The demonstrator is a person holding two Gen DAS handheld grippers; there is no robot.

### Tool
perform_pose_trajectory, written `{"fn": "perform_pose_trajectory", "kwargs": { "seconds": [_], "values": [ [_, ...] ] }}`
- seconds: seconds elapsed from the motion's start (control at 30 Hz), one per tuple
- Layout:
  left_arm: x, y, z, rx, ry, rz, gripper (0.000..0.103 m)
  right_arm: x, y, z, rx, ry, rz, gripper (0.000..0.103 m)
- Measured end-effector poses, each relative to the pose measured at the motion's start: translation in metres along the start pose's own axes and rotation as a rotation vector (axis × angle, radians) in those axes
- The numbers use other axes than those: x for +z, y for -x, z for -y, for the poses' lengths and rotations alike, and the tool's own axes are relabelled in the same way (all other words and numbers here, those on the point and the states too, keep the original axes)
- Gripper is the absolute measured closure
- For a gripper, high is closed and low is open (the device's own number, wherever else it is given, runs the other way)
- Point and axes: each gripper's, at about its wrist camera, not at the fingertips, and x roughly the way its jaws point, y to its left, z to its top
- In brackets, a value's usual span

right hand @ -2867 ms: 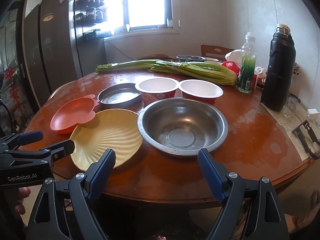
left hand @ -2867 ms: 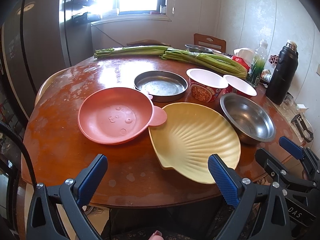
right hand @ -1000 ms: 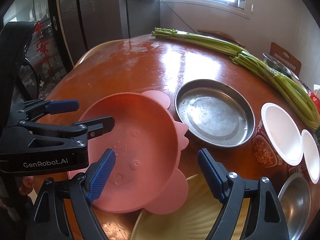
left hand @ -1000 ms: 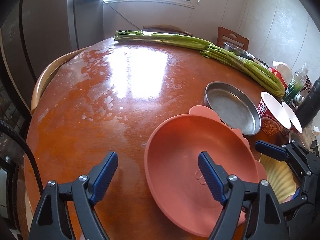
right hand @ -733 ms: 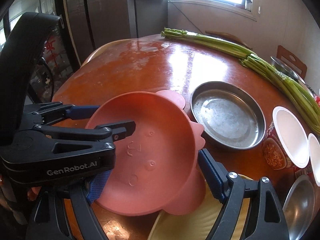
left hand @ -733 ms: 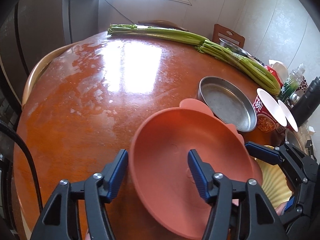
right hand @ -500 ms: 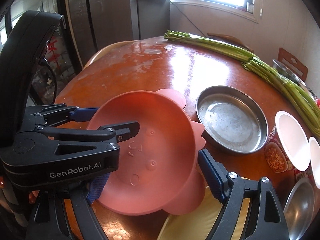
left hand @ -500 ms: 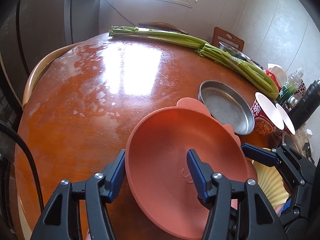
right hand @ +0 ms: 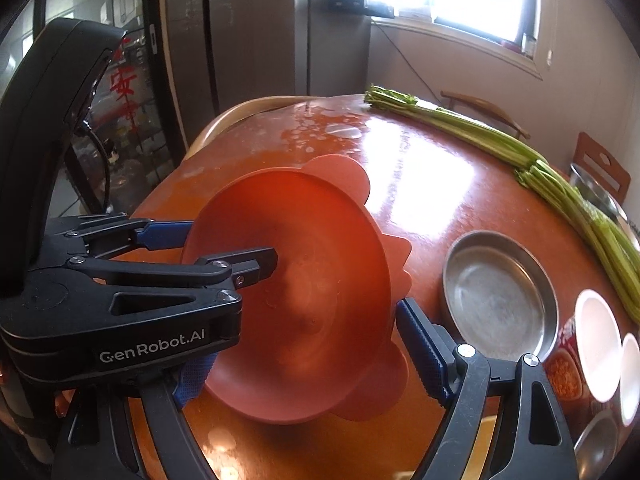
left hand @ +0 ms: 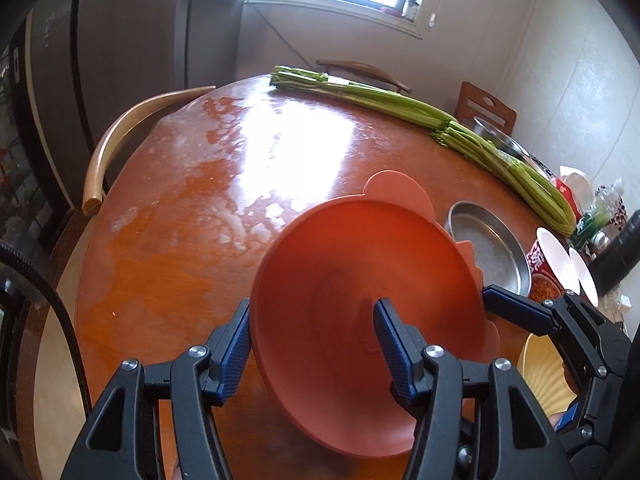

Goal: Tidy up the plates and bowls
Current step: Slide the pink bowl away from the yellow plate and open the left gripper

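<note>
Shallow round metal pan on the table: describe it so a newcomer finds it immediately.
On the round reddish-brown wooden table, look between the long bunch of green stalks and the raised salmon-pink plastic plate with ear-like tabs. The shallow round metal pan lies flat there. Unlike the white-rimmed paper cups beside it, it is dull grey, low-walled and flat-bottomed.

The words "GenRobot.AI" stand in white letters on the black body of the left gripper [right hand: 228, 248], in the right wrist view. Red Chinese characters are on the dark door [right hand: 124, 92] behind it; one looks like "安". The paper cups at the table's right edge carry print too small to read.
</note>
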Motion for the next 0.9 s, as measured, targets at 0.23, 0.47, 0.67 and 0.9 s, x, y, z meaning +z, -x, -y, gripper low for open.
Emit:
{"fn": "perform_pose_trajectory", "kwargs": {
  "seconds": [0.23,0.47,0.67,0.9],
  "values": [
    [-0.002,-0.012,-0.013,0.017,0.029,-0.031,0.043,0.006,-0.022,-0.005,-0.011,0.036,-0.043,0.017],
    [-0.002,-0.019,-0.016,0.019,0.037,-0.036,0.043,0.002,-0.024,-0.008,-0.009,0.036,-0.055,0.017],
    [-0.004,-0.02,-0.018,0.003,0.047,-0.04,0.043,0.0,-0.023,-0.007,-0.001,0.027,-0.057,0.018],
    [-0.006,-0.021,-0.014,0.03,0.034,-0.037,0.043,-0.003,-0.02,-0.002,-0.011,0.01,-0.05,0.018]
  ]
}}
